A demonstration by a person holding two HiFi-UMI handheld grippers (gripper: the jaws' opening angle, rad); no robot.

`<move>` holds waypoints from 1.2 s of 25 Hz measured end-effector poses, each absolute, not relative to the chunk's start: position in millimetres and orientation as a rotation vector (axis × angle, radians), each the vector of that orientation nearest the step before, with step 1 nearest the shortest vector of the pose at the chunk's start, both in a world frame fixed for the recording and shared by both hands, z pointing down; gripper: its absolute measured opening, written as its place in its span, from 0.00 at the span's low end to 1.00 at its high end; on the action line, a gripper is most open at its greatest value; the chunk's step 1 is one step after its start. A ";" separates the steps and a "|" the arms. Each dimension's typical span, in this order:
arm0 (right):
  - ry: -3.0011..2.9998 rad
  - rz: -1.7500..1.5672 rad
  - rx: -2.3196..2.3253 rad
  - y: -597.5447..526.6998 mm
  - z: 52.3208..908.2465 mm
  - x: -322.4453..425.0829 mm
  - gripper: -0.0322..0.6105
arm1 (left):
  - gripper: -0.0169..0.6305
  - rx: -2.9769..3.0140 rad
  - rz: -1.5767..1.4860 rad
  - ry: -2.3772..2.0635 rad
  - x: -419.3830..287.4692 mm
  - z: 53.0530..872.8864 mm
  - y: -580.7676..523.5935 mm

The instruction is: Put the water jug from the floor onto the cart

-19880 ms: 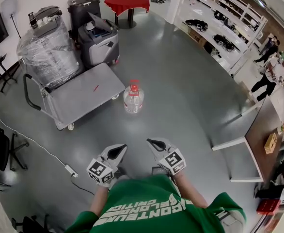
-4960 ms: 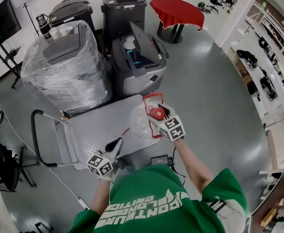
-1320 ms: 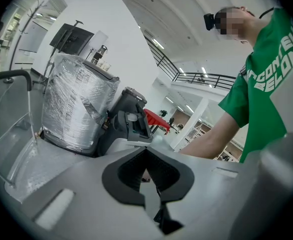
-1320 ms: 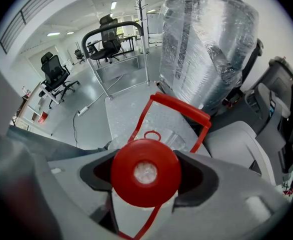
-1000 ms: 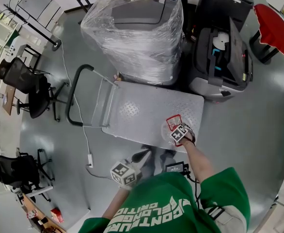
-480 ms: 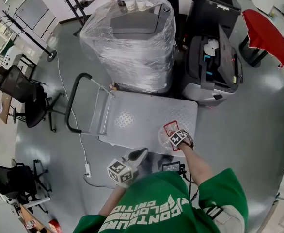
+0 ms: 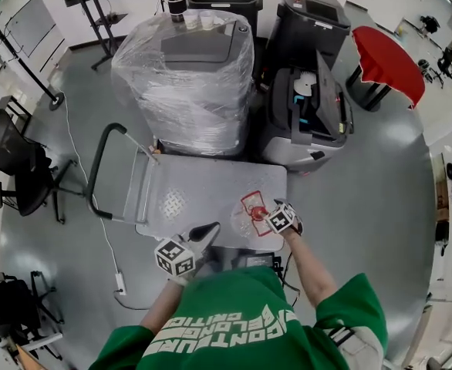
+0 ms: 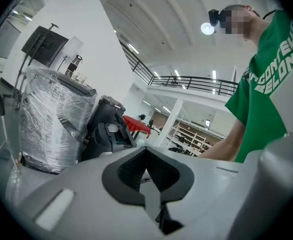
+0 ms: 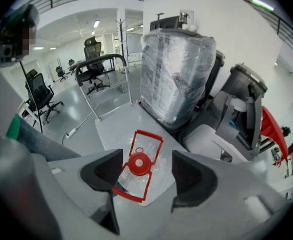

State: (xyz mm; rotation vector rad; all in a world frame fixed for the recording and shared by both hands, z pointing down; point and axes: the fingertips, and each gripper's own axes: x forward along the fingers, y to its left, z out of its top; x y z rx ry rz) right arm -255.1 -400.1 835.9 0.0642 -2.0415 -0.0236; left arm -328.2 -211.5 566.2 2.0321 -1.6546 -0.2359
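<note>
L gripper point(image 7: 204, 230): held low by my body, jaws pressed together, nothing between them per left gripper view. Not involved.

R gripper point(image 7: 275, 215): jaws now spread wide. Right gripper view looks straight down between them at the water jug point(image 9: 135, 167); red cap point(image 9: 137, 163) and red carry handle point(image 9: 145, 137) sit below the gap, neither pad touching. Half a sec ago, in the head view, this gripper was down on the jug's top; 5 s ago it was carrying the jug over the cart. So: grip let go, tool backed up slightly.

Jug position: upright on the cart point(image 7: 205, 193) deck, at the near right corner, close to the edge. Off the floor. It appears to stand on its own.

Assessment: placement looks done; only withdrawal of the R gripper remains. Concern: jug sits near the deck's rim, so a nudge on the way out, or rolling the cart, could tip it off.

Beyond: cart's push handle point(image 7: 95, 168) at far left end; film-wrapped load point(image 7: 183, 79) behind the deck; grey machine w/ open lid point(image 7: 303, 114) beside it; red-draped table point(image 7: 384, 56) furthest.
</note>
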 end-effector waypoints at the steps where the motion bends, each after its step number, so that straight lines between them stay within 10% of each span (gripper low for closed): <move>1: -2.074 -0.043 0.077 -400.6 820.2 -253.8 0.50 | 0.04 2.046 -0.240 -1.646 -328.6 564.8 -210.9; 8: -2.282 -0.136 0.194 -387.3 704.6 -243.1 0.04 | 0.04 2.133 -0.259 -1.572 -328.6 558.6 -202.2; 30: -2.567 -0.422 0.268 -275.0 552.0 -246.2 0.04 | 0.04 2.234 -0.242 -1.448 -328.6 564.5 -173.7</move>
